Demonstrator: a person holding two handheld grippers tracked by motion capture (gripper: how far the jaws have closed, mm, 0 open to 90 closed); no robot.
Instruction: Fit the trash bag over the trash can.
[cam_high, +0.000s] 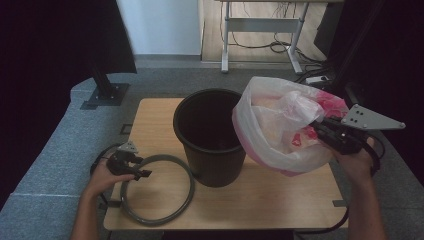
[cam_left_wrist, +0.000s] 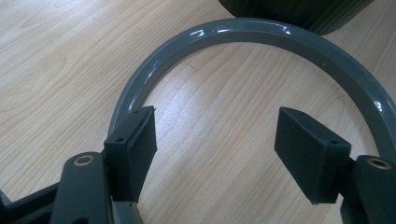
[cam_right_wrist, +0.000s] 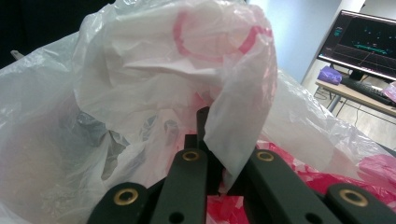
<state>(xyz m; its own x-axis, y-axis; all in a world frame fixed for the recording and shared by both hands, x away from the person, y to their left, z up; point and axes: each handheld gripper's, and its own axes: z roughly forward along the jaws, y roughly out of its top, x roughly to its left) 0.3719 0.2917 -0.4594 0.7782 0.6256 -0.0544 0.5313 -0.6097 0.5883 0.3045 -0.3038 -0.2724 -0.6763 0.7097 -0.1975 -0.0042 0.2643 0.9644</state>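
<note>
My work surface is a small desk (cam_high: 280, 200) with a light wood-grain top, standing on grey carpet (cam_high: 50, 165). Behind it the room shows a pale wall (cam_high: 160, 25), a second desk frame on metal legs (cam_high: 260, 30) with loose cables on the floor beneath, and dark curtains to either side. A black bucket (cam_high: 210, 135) stands upright near the middle of the desk. A grey ring (cam_high: 190, 185) lies flat on the wood to the left of the bucket, its far edge close to the bucket's base. My left gripper (cam_high: 142, 174) rests low over the near-left part of this ring; in the left gripper view its fingers (cam_left_wrist: 133, 149) stand released and apart, one just above the ring's (cam_left_wrist: 243, 35) curve and the other over bare wood inside it, pressing on nothing. My right gripper (cam_high: 320, 131) is held above the right side of the desk, fingers clenched on a fold of a white plastic bag (cam_high: 280, 125) with pink print. The bag hangs open in the air, just beside the bucket's right rim and overlapping it as seen from above. In the right gripper view the bag (cam_right_wrist: 163, 70) billows over the closed fingers (cam_right_wrist: 201, 121), and a lit monitor (cam_right_wrist: 362, 44) stands on another desk farther back.
</note>
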